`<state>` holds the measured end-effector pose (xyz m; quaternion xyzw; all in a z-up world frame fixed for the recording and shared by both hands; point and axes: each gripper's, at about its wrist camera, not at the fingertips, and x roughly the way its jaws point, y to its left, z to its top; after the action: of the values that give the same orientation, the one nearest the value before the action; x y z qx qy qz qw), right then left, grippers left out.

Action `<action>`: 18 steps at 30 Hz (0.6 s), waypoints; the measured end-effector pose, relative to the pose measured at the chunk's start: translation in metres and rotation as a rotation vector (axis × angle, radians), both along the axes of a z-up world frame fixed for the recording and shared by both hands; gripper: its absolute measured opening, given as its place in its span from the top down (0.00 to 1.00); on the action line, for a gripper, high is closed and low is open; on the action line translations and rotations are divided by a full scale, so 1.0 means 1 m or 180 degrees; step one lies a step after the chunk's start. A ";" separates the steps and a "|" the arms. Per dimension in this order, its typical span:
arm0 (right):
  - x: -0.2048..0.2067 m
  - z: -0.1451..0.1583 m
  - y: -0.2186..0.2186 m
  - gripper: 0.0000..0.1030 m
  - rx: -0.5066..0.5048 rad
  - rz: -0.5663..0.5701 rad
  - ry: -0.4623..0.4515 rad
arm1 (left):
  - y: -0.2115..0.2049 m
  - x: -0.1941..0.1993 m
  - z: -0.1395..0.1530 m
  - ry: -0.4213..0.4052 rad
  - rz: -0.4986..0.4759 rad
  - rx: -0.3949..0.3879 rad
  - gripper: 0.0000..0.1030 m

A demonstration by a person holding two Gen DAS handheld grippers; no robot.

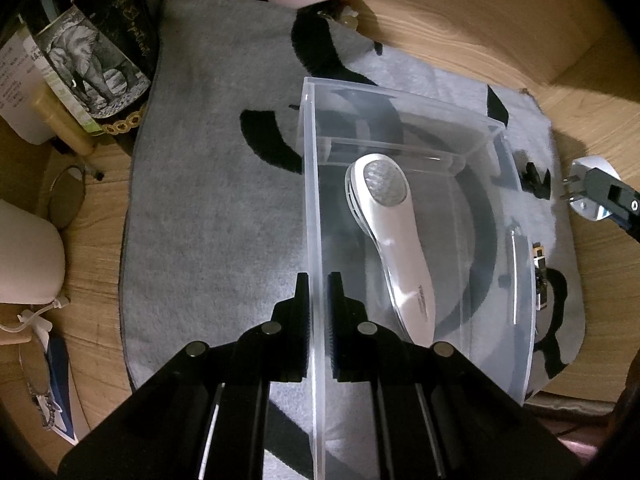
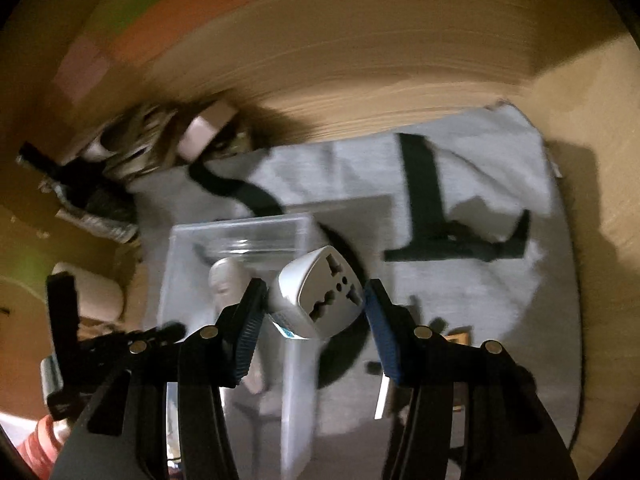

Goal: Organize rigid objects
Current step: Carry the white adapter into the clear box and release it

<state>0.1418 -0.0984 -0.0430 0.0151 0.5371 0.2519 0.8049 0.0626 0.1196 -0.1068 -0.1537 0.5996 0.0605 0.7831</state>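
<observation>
Right now the step in hand looks like loading the clear plastic bin, which sits on a grey mat on the tabletop with a white lint shaver already lying inside. The left hand-held gripper pinches the bin's near wall, steadying it. The right hand-held gripper is clamped on a white travel adapter, held above the bin's edge. Next move, I'd judge: carry it over the opening, lower, then release

Black hand-held gripper, blue ribbed pads, round silver pins
</observation>
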 end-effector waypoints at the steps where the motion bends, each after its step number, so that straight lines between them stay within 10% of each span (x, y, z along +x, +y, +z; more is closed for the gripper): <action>1: -0.003 0.000 0.005 0.54 -0.0002 0.0042 0.0000 | 0.001 -0.001 0.001 -0.0003 -0.0003 -0.0010 0.93; 18: -0.006 -0.044 0.070 0.54 -0.0309 0.0488 0.0148 | 0.005 -0.002 0.000 0.0009 -0.0004 -0.0131 0.94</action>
<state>0.1354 -0.0282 -0.0871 -0.0592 0.5667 0.2860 0.7704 0.0602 0.1249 -0.1067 -0.1693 0.6019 0.0479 0.7789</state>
